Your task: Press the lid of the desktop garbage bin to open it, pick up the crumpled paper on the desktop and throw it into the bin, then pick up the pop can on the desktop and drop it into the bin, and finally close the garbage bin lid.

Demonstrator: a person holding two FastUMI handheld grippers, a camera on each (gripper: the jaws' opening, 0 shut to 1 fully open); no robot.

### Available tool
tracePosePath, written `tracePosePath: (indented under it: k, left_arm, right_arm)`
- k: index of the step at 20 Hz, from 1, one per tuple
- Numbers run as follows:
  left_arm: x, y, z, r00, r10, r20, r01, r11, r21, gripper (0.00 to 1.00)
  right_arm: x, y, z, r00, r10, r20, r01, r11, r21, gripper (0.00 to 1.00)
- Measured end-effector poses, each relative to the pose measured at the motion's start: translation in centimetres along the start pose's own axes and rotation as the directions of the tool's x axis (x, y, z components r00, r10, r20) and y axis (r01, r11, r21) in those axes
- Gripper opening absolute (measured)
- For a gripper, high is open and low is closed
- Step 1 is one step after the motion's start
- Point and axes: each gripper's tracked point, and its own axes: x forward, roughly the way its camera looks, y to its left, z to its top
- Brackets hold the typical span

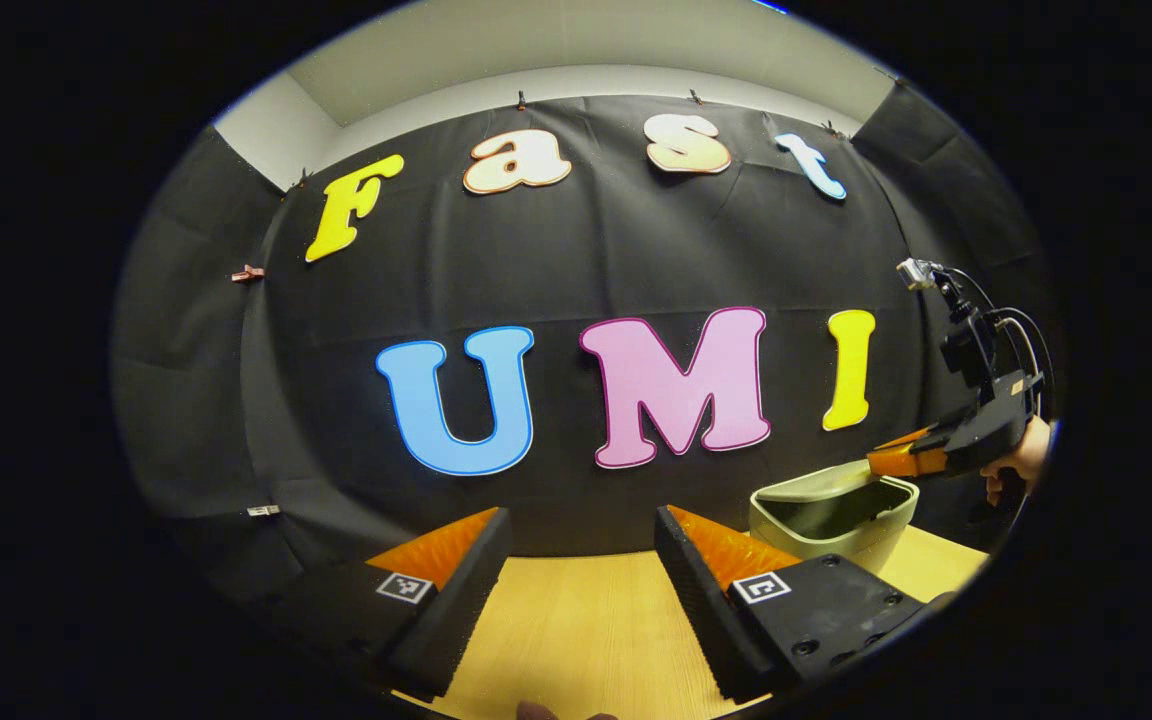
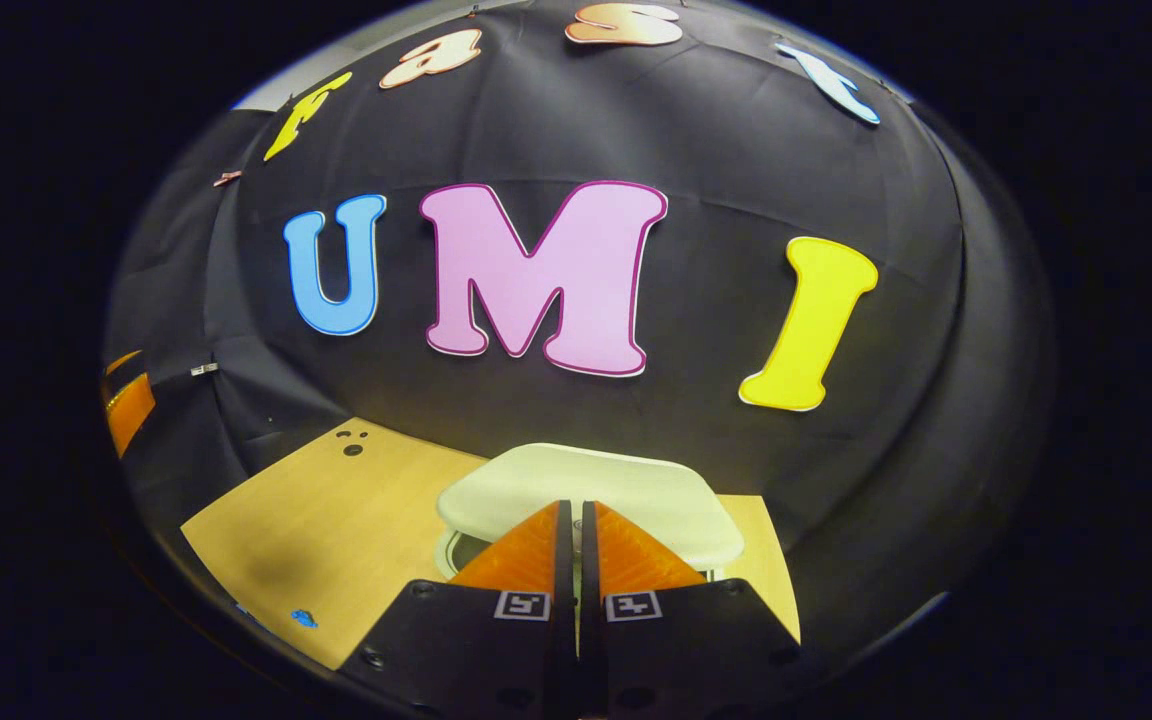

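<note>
Two grippers: right gripper [image 2: 576, 520] fingers closed together, empty, over pale green plastic bin [image 1: 829, 515] lid [image 2: 591, 490], apparently closing it. Left gripper [image 1: 581, 545] wide apart beside bin. Next: press down.

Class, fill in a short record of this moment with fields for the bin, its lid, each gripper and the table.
Bin: pale green plastic desktop bin, standing on the table
Lid: pale lid partly raised, dark interior visible
Right gripper: right gripper, fingers together, tips at the lid's near edge
Left gripper: left gripper, fingers apart, holding nothing, away from the bin
Table: light wooden tabletop
</note>
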Motion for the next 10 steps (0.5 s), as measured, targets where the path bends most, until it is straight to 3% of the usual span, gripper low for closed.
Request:
tracePosePath:
  k: [10]
  left_arm:
    - [-0.6, 0.7, -0.3, 1.0, 0.004, -0.005, -0.004, 1.0, -0.002, 0.93]
  right_arm:
    - [-2.6, -0.2, 4.0, 0.985, -0.04, 0.169, 0.042, 0.999, -0.007, 0.06]
